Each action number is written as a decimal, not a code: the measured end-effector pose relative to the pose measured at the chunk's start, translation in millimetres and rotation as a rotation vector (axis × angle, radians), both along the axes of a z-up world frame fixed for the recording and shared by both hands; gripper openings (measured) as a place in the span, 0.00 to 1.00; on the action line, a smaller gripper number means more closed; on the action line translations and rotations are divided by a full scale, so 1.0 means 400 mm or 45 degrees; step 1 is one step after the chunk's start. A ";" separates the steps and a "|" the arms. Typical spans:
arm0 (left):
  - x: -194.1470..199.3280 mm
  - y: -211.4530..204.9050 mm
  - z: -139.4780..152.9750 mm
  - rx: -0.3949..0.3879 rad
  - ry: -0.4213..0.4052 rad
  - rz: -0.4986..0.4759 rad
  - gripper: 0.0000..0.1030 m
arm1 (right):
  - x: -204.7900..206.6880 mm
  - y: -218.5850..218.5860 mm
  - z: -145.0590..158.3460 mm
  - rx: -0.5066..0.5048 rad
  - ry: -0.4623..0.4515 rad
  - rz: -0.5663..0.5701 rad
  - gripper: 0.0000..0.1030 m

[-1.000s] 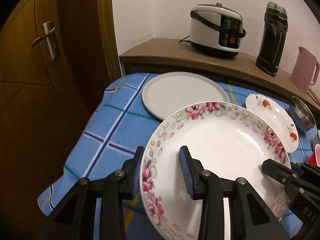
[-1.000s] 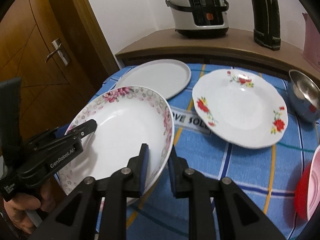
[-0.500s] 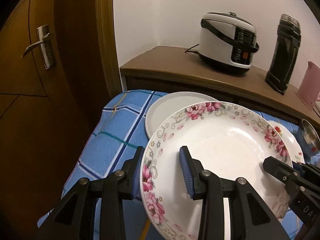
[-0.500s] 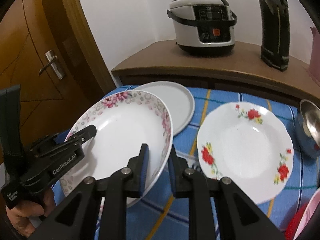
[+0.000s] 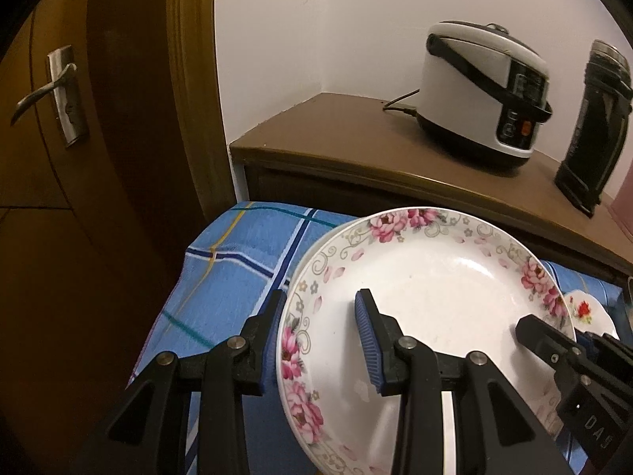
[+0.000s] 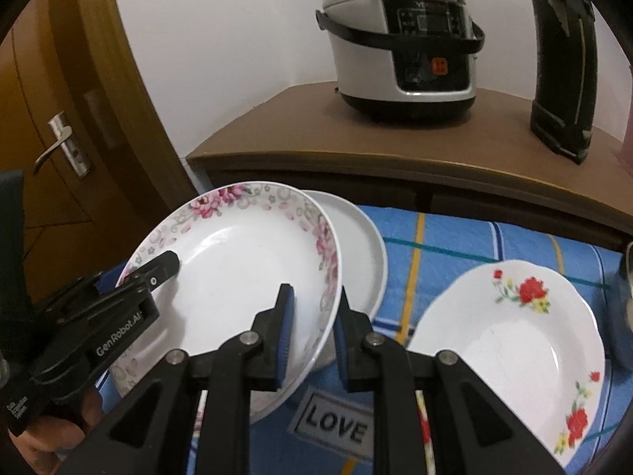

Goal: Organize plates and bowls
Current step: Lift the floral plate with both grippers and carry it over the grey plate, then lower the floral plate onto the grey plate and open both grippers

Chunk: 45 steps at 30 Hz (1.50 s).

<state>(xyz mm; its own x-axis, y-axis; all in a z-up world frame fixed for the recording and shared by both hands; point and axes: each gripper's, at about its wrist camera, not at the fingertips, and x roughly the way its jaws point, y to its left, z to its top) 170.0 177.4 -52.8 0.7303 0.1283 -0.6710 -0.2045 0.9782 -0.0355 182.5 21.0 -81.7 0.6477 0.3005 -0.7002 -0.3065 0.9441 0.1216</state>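
Altogether three plates [image 6: 510, 340] (one floral [image 6: 237, 277])

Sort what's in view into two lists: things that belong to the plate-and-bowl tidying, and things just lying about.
Job:
pink-flowered plate, clamped by left gripper and right gripper
plain white plate
red-flowered plate

Lying about:
rice cooker
black flask
blue checked cloth
wooden counter

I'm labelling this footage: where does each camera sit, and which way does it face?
Left wrist: on the left gripper, facing down-forward at the pink-flowered white plate it clamps; right gripper's tip intrudes.
Right wrist: on the right gripper, clamping the plate's opposite rim; left gripper and a hand show.
Shared: that plate, plain white plate, white rice cooker.
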 end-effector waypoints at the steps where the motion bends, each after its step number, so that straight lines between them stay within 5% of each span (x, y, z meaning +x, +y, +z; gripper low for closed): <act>1: 0.010 0.002 -0.004 0.000 0.004 0.002 0.38 | 0.007 0.001 -0.003 0.000 0.002 -0.002 0.19; 45: 0.087 0.025 -0.080 -0.001 0.040 0.068 0.38 | 0.117 0.066 -0.115 -0.070 0.030 -0.029 0.24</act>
